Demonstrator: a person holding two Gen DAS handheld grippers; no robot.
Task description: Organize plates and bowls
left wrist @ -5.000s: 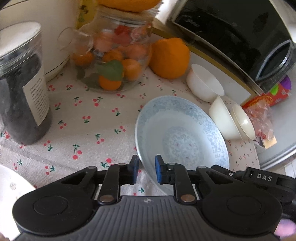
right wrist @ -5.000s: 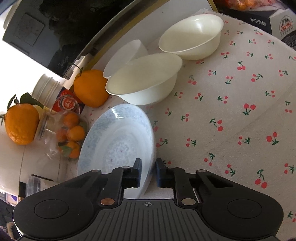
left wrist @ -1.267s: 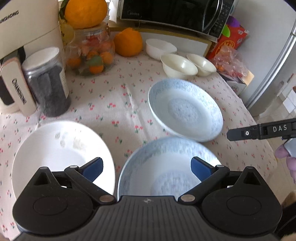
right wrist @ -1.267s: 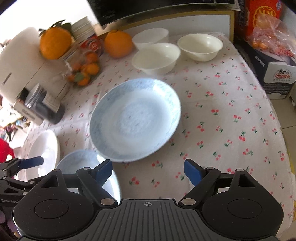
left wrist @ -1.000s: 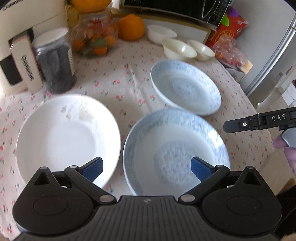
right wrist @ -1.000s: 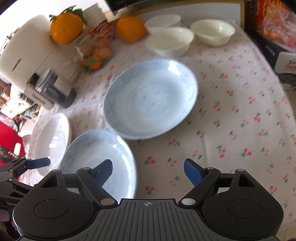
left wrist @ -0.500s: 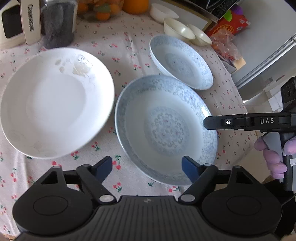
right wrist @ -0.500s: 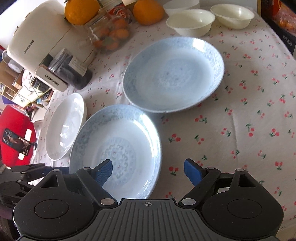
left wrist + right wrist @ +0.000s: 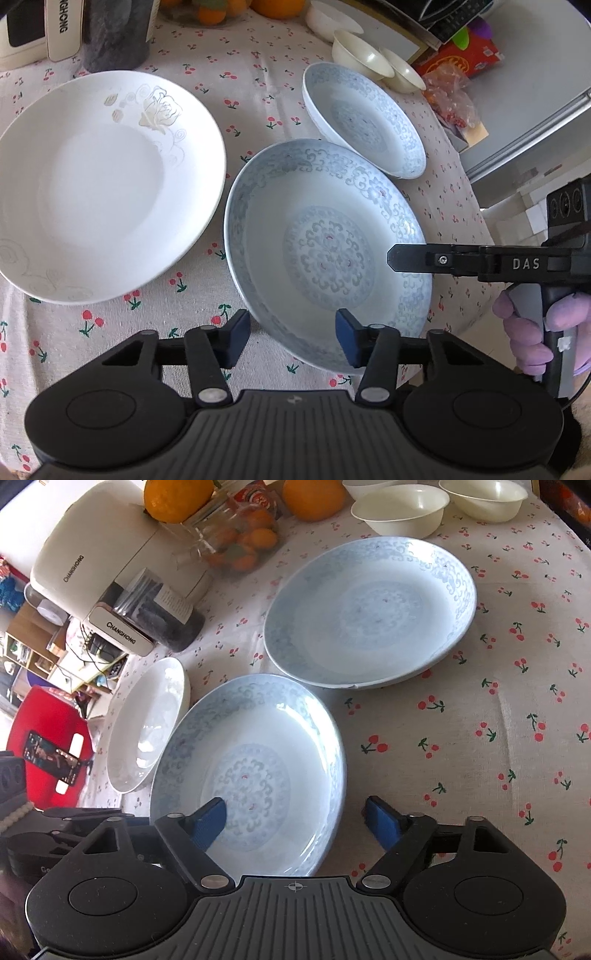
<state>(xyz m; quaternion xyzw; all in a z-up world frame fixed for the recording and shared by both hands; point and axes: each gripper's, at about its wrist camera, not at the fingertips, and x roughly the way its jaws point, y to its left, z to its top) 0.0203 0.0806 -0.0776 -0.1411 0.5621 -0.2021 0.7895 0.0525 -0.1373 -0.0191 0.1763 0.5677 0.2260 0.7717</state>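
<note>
Since the earlier frames we have lowered both grippers onto the near blue plate (image 9: 325,254) at the tablecloth's (image 9: 258,74) front edge; left gripper (image 9: 293,334) jaws have been closing astride its rim, not yet pressing; right gripper (image 9: 295,821) straddles the opposite rim, wide open, so a lift seems imminent.

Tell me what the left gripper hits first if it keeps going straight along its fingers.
Most likely the near blue-patterned plate: the left gripper straddles its near rim, jaws just closing, pads not yet touching. Depth is unclear.

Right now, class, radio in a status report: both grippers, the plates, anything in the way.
Left gripper closing astride near blue plate's rim, no clamp yet. Right gripper open, astride its opposite rim. Second blue plate and white plate lie alongside, apart.
</note>
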